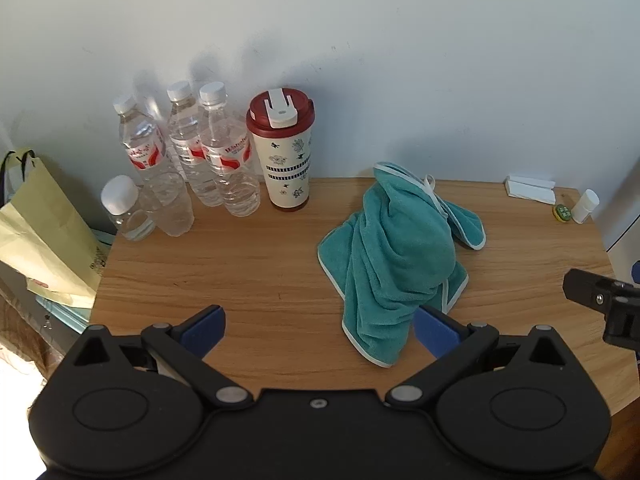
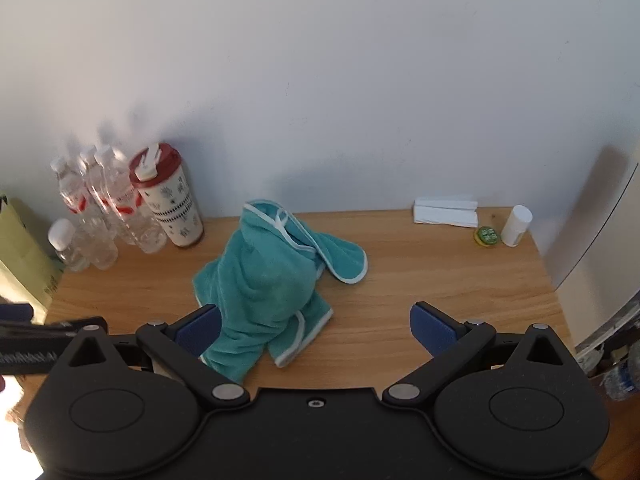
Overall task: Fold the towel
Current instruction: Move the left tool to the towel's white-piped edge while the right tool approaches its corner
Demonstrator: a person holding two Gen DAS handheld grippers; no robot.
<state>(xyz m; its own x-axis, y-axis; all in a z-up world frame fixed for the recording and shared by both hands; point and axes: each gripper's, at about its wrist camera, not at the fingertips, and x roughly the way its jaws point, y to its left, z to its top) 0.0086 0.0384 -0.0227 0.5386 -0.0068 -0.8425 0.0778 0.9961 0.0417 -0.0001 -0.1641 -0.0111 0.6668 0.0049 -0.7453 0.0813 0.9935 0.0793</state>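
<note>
- The towel (image 1: 400,248), teal with a pale hem, sits in a crumpled heap on the table (image 1: 240,264), right of centre in the left wrist view and near the back edge. Part of it stands up in a peak, and one lobe flops out to the right.
- The left gripper (image 1: 319,326) hovers over the near side of the table with its blue pads spread wide and nothing between them. Its right pad (image 1: 434,330) overlaps the heap's near hem in the view; whether it touches cannot be told.
- The right gripper (image 2: 315,326) is also spread wide and empty. In its own view the heap lies toward its left pad (image 2: 198,330).
- Both tools look set for a first grab. Nothing is folded yet, so the task seems to be at its very start.
- A judgement: the heap must be shaken or pulled flat first, so each gripper probably needs a hem corner. The white trim makes edges easy to find.
- Bottles (image 1: 188,152) and a cup (image 1: 282,152) stand by the wall at back left, well apart from the towel, leaving bare wood for spreading. A sweeping cloth could still tip them.
- A white box (image 2: 446,211) and a small vial (image 2: 516,226) sit at back right.
</note>
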